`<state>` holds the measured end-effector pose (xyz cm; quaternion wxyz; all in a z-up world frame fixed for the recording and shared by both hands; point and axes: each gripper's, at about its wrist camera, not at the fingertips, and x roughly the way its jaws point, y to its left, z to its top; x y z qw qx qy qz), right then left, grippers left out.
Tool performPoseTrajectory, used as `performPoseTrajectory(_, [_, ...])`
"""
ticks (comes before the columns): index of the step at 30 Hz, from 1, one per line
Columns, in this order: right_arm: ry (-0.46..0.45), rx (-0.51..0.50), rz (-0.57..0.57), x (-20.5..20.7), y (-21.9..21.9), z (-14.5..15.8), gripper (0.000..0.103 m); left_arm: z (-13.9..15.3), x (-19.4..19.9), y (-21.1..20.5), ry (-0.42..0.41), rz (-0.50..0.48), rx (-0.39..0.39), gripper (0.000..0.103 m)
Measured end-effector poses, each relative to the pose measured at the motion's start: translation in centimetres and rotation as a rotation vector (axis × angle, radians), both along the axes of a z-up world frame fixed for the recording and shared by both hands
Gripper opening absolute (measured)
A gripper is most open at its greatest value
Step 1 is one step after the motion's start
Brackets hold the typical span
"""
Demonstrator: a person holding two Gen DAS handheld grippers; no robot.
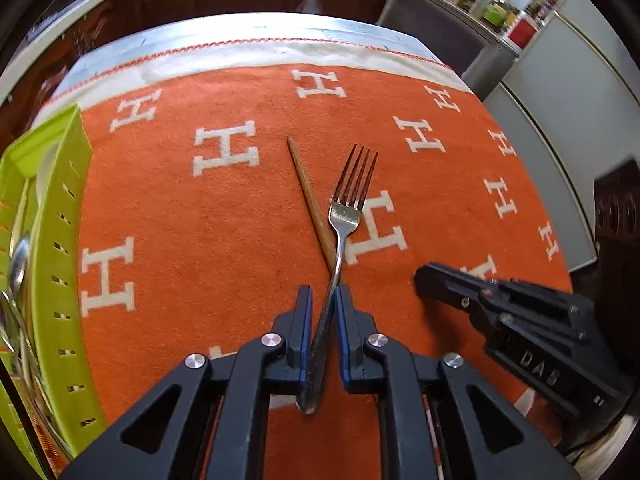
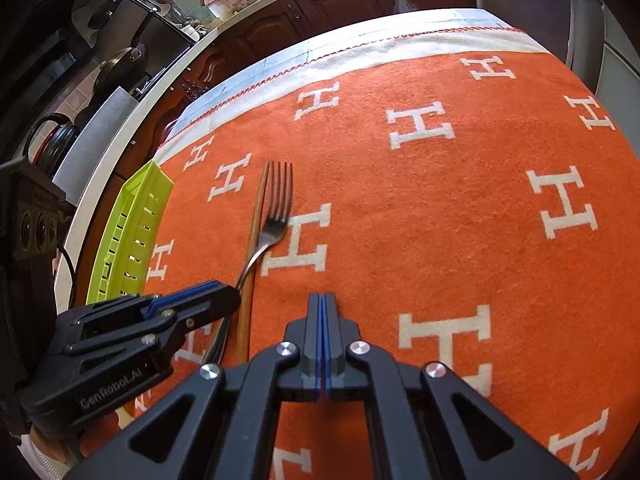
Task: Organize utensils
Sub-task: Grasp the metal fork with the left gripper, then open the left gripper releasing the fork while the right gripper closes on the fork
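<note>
A metal fork point(image 1: 347, 200) lies across a single wooden chopstick point(image 1: 308, 196) on the orange cloth. My left gripper point(image 1: 323, 296) is shut on the fork's handle, with the tines pointing away. In the right wrist view the fork point(image 2: 276, 216) and the chopstick point(image 2: 256, 232) lie side by side, and the left gripper point(image 2: 224, 296) reaches in from the left at the fork's handle. My right gripper point(image 2: 322, 304) is shut and empty, just above the cloth to the right of the fork. It shows in the left wrist view point(image 1: 424, 278) at the right.
A lime green slotted tray point(image 1: 60, 264) stands at the table's left edge and holds metal spoons point(image 1: 18, 268). It also shows in the right wrist view point(image 2: 132, 232). The orange cloth point(image 2: 440, 208) with white H letters covers the table. Kitchen cabinets stand beyond the far edge.
</note>
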<state>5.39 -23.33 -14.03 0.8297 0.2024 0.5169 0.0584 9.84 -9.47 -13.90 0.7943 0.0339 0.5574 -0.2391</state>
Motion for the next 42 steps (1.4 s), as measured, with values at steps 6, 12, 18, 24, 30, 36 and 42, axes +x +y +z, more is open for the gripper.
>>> performPoseTrajectory(6, [-0.001,-0.003,0.001,0.0,0.0,0.0,0.000,-0.1,-0.5,-0.6,-0.044,-0.047,0.088,0.013])
performPoseTrajectory(12, [0.001,-0.003,-0.002,0.0,0.0,-0.1,0.000,-0.1,0.6,-2.1,-0.092,-0.093,0.152,0.015])
performPoseTrajectory(18, [0.002,0.003,-0.001,0.0,-0.1,-0.1,0.000,0.0,1.7,-3.1,-0.089,-0.082,0.148,0.010])
performPoseTrajectory(24, [0.015,0.011,0.002,0.1,-0.1,0.0,0.000,0.4,1.8,-1.0,-0.082,0.018,0.035,0.004])
performPoseTrajectory(30, [0.035,0.072,0.035,0.8,0.6,0.0,0.002,3.1,0.5,1.3,-0.167,0.049,-0.011,0.004])
performPoseTrajectory(36, [0.035,0.072,0.090,2.2,2.9,0.6,0.003,3.5,0.5,3.1,-0.162,0.076,-0.011,0.004])
performPoseTrajectory(42, [0.045,0.055,0.120,2.5,4.2,0.6,0.003,2.2,-0.3,4.1,-0.084,0.061,-0.028,0.003])
